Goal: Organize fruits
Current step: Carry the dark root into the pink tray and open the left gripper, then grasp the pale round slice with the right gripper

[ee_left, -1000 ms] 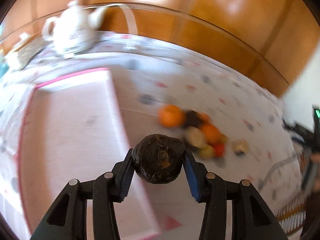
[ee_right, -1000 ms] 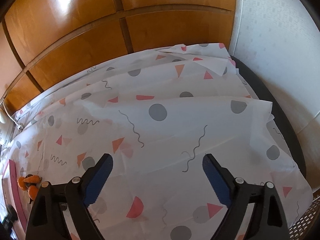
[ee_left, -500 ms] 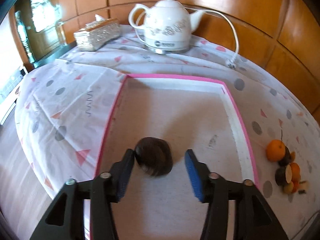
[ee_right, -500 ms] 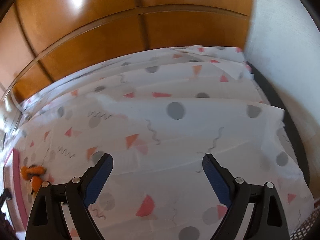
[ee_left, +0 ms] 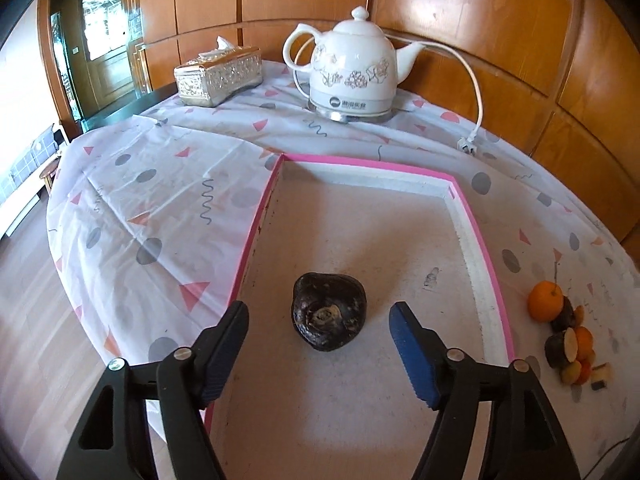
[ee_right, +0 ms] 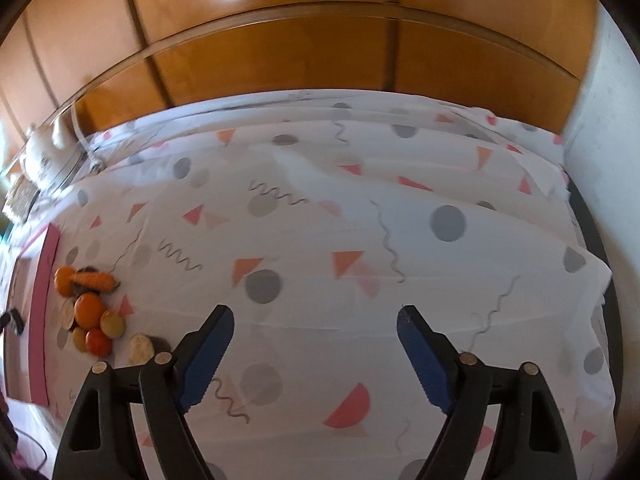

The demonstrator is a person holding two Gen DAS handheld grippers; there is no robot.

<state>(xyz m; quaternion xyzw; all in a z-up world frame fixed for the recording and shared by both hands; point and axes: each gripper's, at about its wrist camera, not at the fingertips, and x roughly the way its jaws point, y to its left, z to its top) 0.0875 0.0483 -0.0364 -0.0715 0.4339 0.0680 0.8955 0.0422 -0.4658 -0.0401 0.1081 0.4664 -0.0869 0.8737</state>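
The left hand-held gripper [ee_left: 319,330] is wide and its jaws are opening, with the dark fruit [ee_left: 328,311] lying loose on the tray floor between them, touching neither pad. Risk 1: that lumpy fruit could roll if a blue pad [ee_left: 412,354] clips it on the way out, so the exit wants to be clean. Beyond it, the pink-edged tray [ee_left: 478,240] is otherwise bare, so nothing in there stops a roll.

To the right of that hand-held gripper, past the tray rim, sits the pile of fruit [ee_left: 568,332] on the worktop cloth [ee_left: 160,200]: oranges, dark pieces, small bits, all touching. Risk 2: grabbing 1 from that huddle may scatter its neighbours.

The right hand-held gripper [ee_right: 316,350] is empty, wide, jaws closing over bare cloth, with the pile off to its left. Further back stands the kettle [ee_left: 352,76], its cord [ee_left: 474,92] trailing towards the tray; a careless sweep could snag it.
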